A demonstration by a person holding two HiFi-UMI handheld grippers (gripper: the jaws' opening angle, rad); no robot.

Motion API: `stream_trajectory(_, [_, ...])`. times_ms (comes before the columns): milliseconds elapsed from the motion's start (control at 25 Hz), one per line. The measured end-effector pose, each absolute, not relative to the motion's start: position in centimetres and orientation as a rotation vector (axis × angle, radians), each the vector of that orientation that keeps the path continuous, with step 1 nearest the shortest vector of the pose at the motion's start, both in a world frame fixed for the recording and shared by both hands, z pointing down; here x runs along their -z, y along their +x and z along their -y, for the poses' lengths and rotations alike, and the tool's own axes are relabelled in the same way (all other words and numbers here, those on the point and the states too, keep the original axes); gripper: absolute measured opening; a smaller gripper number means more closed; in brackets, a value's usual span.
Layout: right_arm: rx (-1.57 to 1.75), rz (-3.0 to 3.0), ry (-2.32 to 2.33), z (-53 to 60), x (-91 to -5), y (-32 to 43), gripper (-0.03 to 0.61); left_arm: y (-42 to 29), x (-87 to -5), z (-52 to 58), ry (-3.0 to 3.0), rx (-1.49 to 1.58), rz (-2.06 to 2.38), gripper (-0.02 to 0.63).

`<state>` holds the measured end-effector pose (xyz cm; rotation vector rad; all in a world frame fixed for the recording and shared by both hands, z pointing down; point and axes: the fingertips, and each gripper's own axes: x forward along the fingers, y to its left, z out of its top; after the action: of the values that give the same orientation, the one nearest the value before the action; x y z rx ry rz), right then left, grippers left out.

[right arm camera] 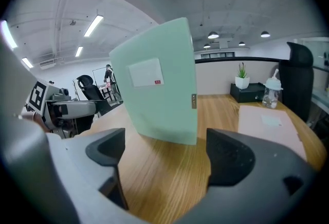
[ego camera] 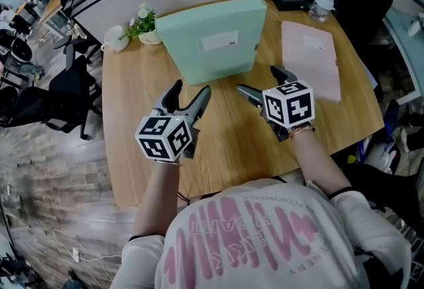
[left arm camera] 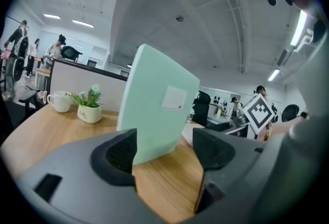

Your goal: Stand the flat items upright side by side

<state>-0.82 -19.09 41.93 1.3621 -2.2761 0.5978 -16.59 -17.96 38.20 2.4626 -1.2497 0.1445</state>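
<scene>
My left gripper (ego camera: 192, 90) and right gripper (ego camera: 258, 80) hover low over the wooden desk (ego camera: 225, 148), jaws spread wide and holding nothing, with only bare wood between them. Just beyond them the mint-green folder (ego camera: 212, 39) stands upright on its edge. To its right the pink folder (ego camera: 310, 59) lies flat, apart from it. At the back edge sit a potted plant (ego camera: 144, 22) and a white mug (ego camera: 114, 37).

The table (ego camera: 232, 142) is pale wood with a straight grain and a soft satin sheen. The green folder (ego camera: 212, 39) on it looks like smooth matt plastic with a white paper label (ego camera: 220, 40), and the pink folder (ego camera: 310, 59) to its right is equally dull and smooth. Left of the green folder, the plant pot (ego camera: 151, 36) and mug (ego camera: 114, 37) are glossy white, while the left gripper (left arm camera: 164, 151) facing it is smooth grey plastic with finely textured black pads (left arm camera: 121, 152).
</scene>
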Motion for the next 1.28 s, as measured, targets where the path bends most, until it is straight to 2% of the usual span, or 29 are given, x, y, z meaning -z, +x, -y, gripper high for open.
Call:
stream_trajectory(640, [-0.698,2.161,1.475,13.3,-45.6,4.0,0.497,-7.6,-41.1,13.2,2.58,-0.237,0.929,0.354])
stream_trajectory(1280, [-0.71,2.139,1.503,13.7,-44.9,16.2,0.497,4.1,-40.6,14.3,2.567,-0.25,0.914,0.35])
